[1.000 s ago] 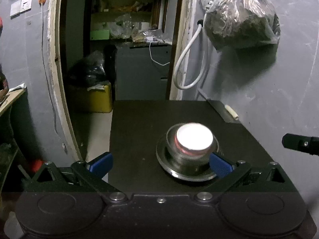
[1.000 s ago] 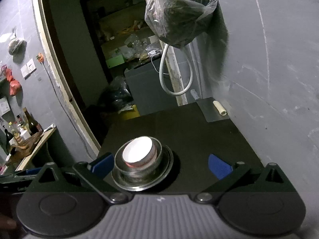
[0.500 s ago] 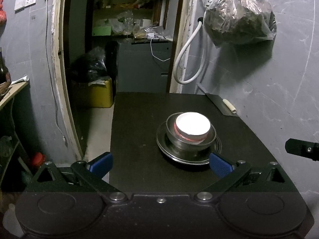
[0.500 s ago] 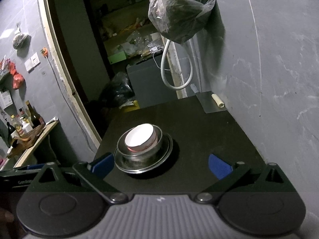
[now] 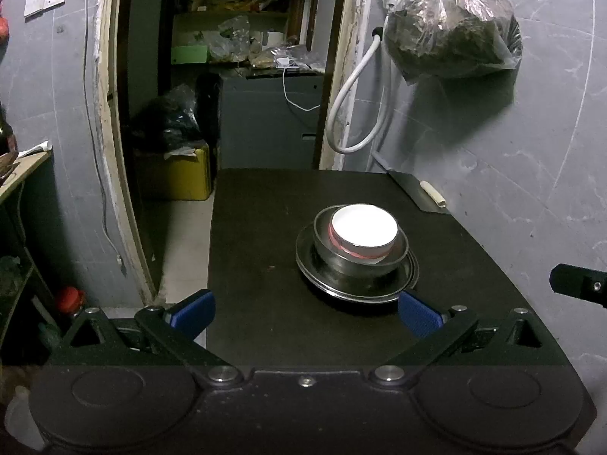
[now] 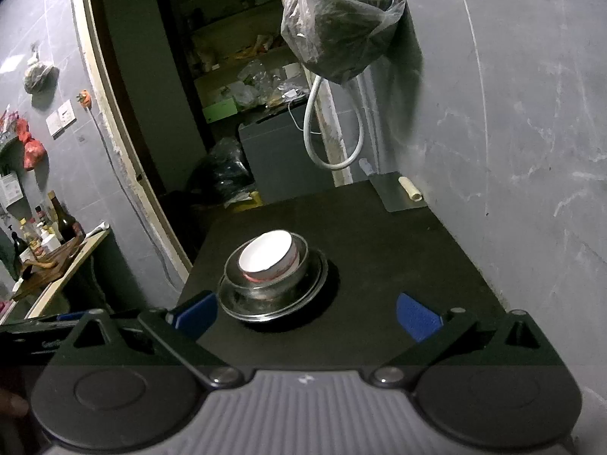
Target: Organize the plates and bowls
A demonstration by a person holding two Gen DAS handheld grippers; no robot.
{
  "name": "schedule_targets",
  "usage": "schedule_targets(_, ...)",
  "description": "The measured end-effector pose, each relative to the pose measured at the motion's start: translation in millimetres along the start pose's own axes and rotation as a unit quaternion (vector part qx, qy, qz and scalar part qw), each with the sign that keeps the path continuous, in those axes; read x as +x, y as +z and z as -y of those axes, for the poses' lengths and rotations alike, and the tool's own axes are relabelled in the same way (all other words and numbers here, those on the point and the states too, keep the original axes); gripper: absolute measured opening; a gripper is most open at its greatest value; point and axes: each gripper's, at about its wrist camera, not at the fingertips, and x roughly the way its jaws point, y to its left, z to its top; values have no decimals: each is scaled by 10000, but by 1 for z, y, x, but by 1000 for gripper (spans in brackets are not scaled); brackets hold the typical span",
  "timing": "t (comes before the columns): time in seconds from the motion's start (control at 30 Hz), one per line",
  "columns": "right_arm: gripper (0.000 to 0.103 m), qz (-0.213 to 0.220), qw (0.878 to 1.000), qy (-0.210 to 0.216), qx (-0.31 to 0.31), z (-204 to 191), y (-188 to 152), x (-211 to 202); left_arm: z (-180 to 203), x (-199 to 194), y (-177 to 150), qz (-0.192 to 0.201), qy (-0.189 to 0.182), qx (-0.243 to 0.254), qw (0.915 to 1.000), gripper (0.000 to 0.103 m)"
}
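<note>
Both grippers have backed off from the stack since 1 s ago, so it sits farther ahead & smaller in each view. Left gripper (image 5: 305,310): blue pads spread wide, nothing between them, its right pad just short of the plate rim. Right gripper (image 6: 305,313): also spread wide & empty, its left pad near the plate edge. Ahead of both, on the black table (image 5: 265,250), the stack: a white bowl w/ red band (image 5: 364,236) nested in a steel bowl (image 5: 360,259), which sits on a steel plate (image 5: 356,284). Looks like the stacking is done, so the step in hand is prob. a clean retreat: pull straight back & up, keep pads spread, don't clip the plate rim, since the steel would likely skid on that top. Check the white bowl is seated centred; it looks a bit off toward the far side. Farther out: a flat steel blade w/ pale handle (image 5: 430,194) at the table's far right corner, a plastic bag (image 5: 451,26) hung on the wall, a white hose (image 5: 353,113) by the doorway. Faint writing on the left gripper's body in the right wrist view, too blurred to read; no other readable labels.
</note>
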Motion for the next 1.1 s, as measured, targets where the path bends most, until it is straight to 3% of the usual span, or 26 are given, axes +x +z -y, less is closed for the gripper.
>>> schedule_targets(0.5, 103, -256, 9992, 319, 48, 4, -17, 2, 10, -19, -17, -25, 253, -139, 9996, 102)
schedule_targets(0.7, 103, -435, 9982, 411, 102, 3, -26, 1, 9, -30, -26, -205, 324, -241, 9990, 102)
schedule_targets(0.83, 103, -483, 9983, 312, 56, -4, -29, -3, 4, -35, -26, -188, 249, -233, 9992, 102)
schedule_targets(1.1, 103, -458, 9983, -361, 26, -32, -39, -19, -17, -38, -35, -220, -184, -96, 9995, 102)
